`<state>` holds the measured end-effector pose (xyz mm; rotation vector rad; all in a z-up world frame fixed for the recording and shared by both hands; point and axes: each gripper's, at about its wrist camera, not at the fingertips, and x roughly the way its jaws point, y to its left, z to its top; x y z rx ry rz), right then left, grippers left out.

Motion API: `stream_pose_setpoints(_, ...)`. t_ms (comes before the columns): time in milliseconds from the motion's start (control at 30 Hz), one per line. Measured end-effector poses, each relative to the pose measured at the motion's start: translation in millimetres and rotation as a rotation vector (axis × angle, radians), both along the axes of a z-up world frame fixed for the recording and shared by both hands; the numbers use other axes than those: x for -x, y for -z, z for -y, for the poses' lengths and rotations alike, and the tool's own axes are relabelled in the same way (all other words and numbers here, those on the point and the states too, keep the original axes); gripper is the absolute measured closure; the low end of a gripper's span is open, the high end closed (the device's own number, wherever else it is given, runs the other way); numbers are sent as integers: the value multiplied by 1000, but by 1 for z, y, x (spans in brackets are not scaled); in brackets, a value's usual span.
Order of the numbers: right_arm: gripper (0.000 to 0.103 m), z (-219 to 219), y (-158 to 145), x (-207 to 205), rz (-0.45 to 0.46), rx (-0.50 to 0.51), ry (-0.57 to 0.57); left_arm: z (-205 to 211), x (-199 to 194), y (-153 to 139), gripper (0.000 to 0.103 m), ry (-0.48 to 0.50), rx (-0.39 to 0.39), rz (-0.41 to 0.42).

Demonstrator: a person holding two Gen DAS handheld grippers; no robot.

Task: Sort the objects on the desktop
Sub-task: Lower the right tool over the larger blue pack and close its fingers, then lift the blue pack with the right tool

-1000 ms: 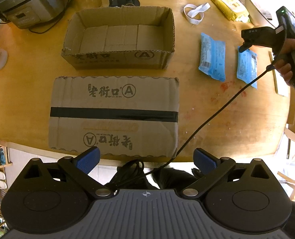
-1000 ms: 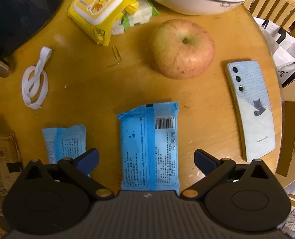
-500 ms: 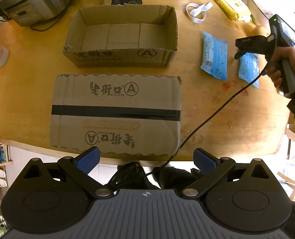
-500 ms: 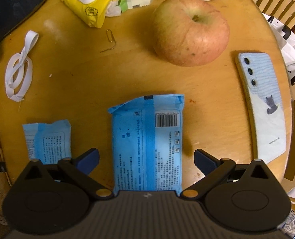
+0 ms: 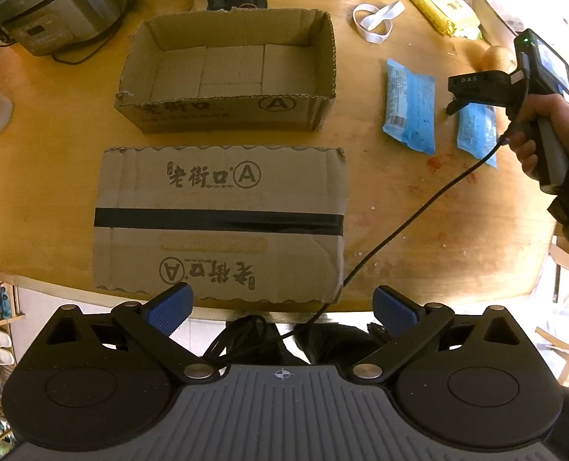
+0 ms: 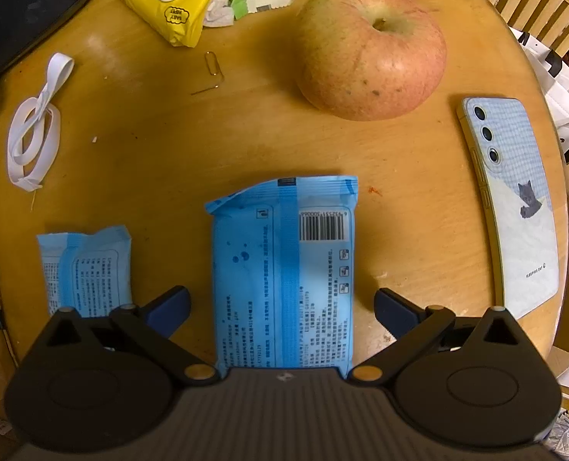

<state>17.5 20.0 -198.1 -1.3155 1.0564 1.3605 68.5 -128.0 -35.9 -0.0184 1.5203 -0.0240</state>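
So the right gripper (image 6: 282, 307) has its jaws spread wide on either side of the big blue plastic wipes packet (image 6: 284, 272), whose long axis runs straight ahead between the fingers (lined up nicely for a pinch across its width). That packet lies flat just right of the open cardboard box (image 5: 226, 77). The left gripper (image 5: 282, 305) hangs open too, well back from the box, holding nothing.

Two blue wipe packets lie flat on the wooden table (image 6: 246, 134), printed side up. The larger packet (image 6: 284, 272) shows a barcode; the smaller packet (image 6: 86, 269) lies well apart. An open cardboard box (image 5: 226, 73) stands upright, nothing seen inside.
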Motion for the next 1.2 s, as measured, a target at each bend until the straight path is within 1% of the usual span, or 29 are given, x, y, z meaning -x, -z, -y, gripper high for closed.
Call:
stream_pose_setpoints(67,9,1,-3,1,-7,-3,1,-1,0,0,0,-1,0,2)
stream_pose_setpoints(100,19,1,-6,1,-10,-9,-1,-1,0,-1,0,-2,-1,4)
stream_pose_setpoints(133,31,2,-10,2,-12,-16,-3,-2,0,-1,0,-5,0,4)
stream_pose_setpoints(200,36,2,-13,5,-8,-17,-6,-3,0,-1,0,-9,1,5)
stream_pose_setpoints(567,40,2,-22,13,5,-20,-23,-4,3,-3,0,-6,7,15)
stream_pose_setpoints(867,40,2,-43,17,-5,-27,-34,-5,4,-4,0,-1,13,13)
stream_pose_setpoints(1033,40,6,-62,21,-14,-42,-52,-6,5,-4,0,1,16,13)
stream_pose_setpoints(1100,40,0,-71,16,-14,-48,-62,-6,5,-4,0,1,17,13)
stream_pose_setpoints(1133,40,3,-68,27,-13,-50,-68,-7,5,-4,0,1,18,13)
stream_pose_setpoints(1200,40,1,-71,26,-12,-52,-80,-7,6,-4,0,1,19,14)
